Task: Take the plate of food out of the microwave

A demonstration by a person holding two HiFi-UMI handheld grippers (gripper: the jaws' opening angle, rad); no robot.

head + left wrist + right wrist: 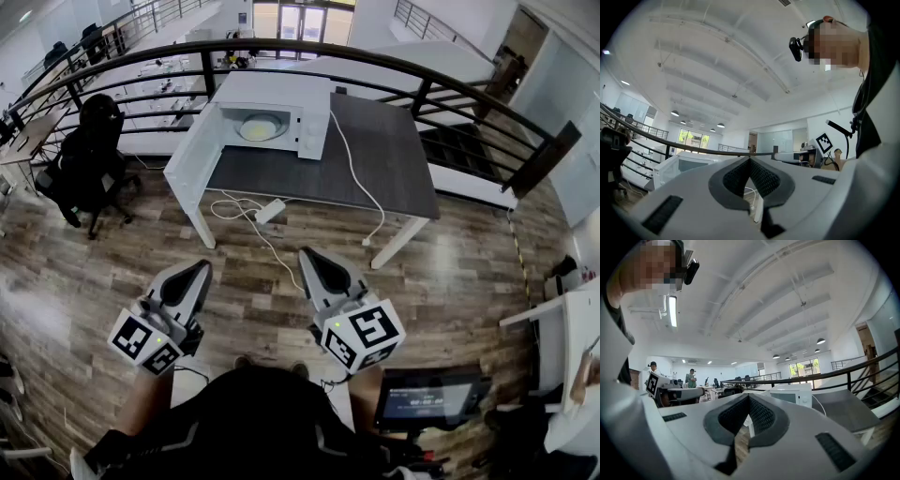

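Close to me, I hold my left gripper [202, 267] and my right gripper [307, 253], both closed and empty. Far ahead on the table [375, 159], the microwave [272, 117] stands with its door [192, 155] open. The plate of food [260, 127] lies inside, at 1 o'clock from the left gripper and 11 o'clock from the right one, which I judge slightly nearer.
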